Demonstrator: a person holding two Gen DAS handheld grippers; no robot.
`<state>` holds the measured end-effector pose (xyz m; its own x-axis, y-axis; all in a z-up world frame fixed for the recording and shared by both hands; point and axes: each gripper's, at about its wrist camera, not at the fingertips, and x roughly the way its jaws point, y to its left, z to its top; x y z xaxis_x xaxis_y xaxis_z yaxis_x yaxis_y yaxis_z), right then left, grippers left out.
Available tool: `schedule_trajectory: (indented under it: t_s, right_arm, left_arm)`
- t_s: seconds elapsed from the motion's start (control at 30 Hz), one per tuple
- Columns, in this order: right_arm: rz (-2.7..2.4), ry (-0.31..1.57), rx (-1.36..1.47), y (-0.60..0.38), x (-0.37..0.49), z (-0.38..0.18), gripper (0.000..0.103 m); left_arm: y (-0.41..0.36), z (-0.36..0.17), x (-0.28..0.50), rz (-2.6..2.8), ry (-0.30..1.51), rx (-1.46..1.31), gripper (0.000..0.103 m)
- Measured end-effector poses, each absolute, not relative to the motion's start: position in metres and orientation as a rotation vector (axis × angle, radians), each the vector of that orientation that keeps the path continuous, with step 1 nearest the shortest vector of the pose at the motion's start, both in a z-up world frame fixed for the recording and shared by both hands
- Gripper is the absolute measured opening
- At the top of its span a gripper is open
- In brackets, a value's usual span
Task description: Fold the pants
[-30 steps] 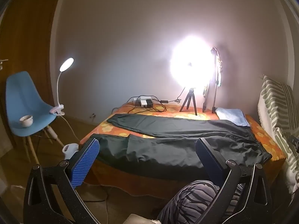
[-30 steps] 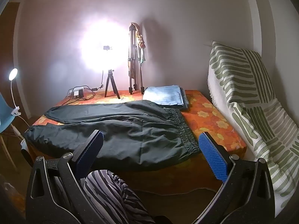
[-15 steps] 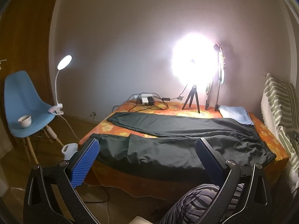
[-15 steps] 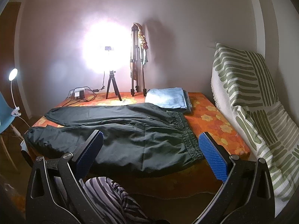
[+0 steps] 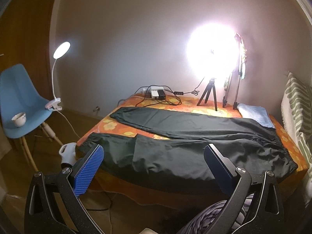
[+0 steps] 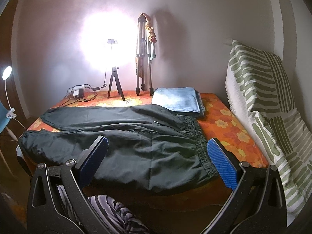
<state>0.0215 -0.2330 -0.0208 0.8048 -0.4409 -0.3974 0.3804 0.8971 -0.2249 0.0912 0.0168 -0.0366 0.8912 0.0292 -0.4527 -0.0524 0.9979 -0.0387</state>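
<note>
Dark green pants (image 5: 185, 146) (image 6: 126, 138) lie spread flat on a bed with an orange flowered cover (image 5: 175, 105) (image 6: 230, 128). Both legs run to the left, slightly apart, and the elastic waistband (image 6: 200, 142) is at the right. The near leg hangs a little over the bed's front edge. My left gripper (image 5: 154, 154) is open and hovers short of the near leg, touching nothing. My right gripper (image 6: 158, 150) is open too, in front of the hip and waistband, holding nothing.
Folded blue cloth (image 6: 177, 99) lies at the back right of the bed. A bright ring light on a small tripod (image 6: 115, 83), a taller tripod (image 6: 143, 58) and a power strip with cables (image 5: 156, 94) stand at the back. A blue chair (image 5: 17, 105) with a cup and clip lamp is left; a striped blanket (image 6: 269, 97) is right.
Both views have drawn slightly closer to the bed and tilted a little. The pants have not moved. Both grippers stay open.
</note>
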Motion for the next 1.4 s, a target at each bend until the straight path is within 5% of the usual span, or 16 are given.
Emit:
schedule_trajectory:
  t_s: [1.4]
  right_arm:
    - [-0.448,0.454,-0.164,-0.236,0.041,-0.028,0.103]
  left_arm:
    - [0.020,-0.040,0.102,0.085,0.471,-0.023,0.102]
